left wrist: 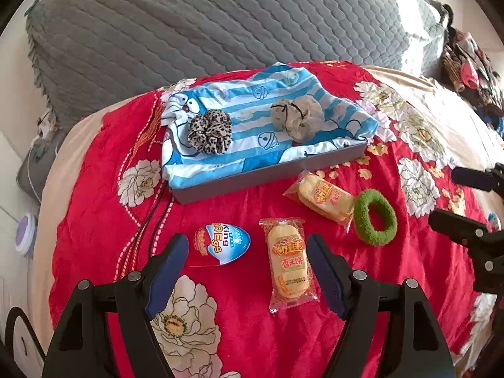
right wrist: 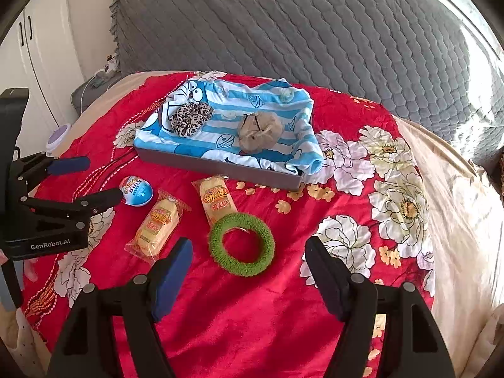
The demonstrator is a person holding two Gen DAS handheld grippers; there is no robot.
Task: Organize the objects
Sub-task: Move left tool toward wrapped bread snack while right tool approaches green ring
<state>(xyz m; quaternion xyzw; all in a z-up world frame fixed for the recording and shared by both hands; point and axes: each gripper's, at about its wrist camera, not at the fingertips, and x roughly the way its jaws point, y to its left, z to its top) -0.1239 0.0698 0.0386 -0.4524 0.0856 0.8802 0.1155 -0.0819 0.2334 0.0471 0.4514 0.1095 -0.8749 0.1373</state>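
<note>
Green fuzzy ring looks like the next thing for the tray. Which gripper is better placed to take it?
Right. The right gripper is open with the green ring directly ahead; the left gripper faces a rice cracker packet.

Left wrist view looks forward and down over the bed, near the surface, rice cracker packet between its jaws. Right wrist view faces likewise, green ring between its jaws. Both share the lined tray beyond the jaws.
</note>
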